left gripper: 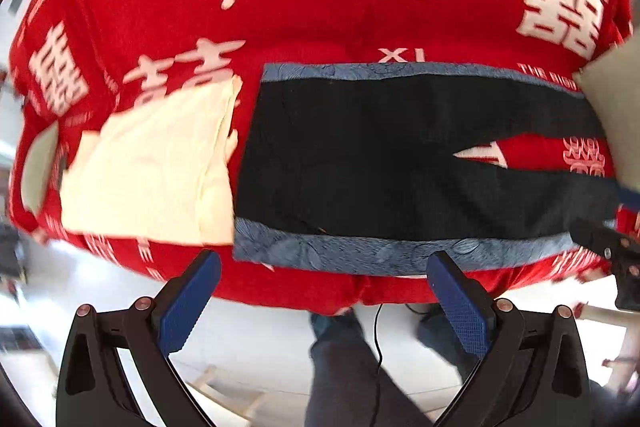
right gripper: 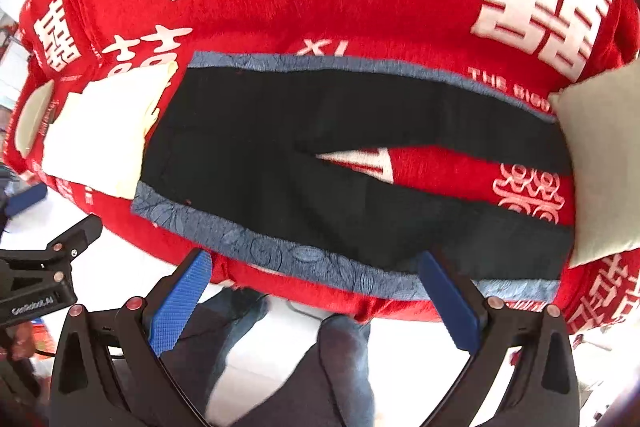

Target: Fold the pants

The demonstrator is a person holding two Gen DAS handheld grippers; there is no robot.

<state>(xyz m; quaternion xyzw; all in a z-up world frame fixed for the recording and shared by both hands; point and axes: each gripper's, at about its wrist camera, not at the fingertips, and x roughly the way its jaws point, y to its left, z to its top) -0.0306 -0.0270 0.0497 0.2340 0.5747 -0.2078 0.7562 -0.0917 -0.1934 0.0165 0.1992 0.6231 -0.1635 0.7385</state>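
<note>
Dark navy pants (left gripper: 360, 155) with blue patterned side stripes lie flat on a red bed cover, waist at the left, two legs spread to the right with a gap between them; they also show in the right wrist view (right gripper: 280, 147). My left gripper (left gripper: 324, 291) is open and empty, held above the pants' near striped edge. My right gripper (right gripper: 316, 291) is open and empty, near the same edge, further right. The right gripper's tip shows at the right of the left wrist view (left gripper: 608, 247). The left gripper shows at the left of the right wrist view (right gripper: 60, 251).
A folded cream cloth (left gripper: 152, 171) lies left of the waist, also seen in the right wrist view (right gripper: 104, 131). A beige cushion (right gripper: 600, 163) covers the leg ends at the right. The red cover (left gripper: 320, 7) with white characters spreads behind. The person's legs (left gripper: 340, 367) stand on white floor below.
</note>
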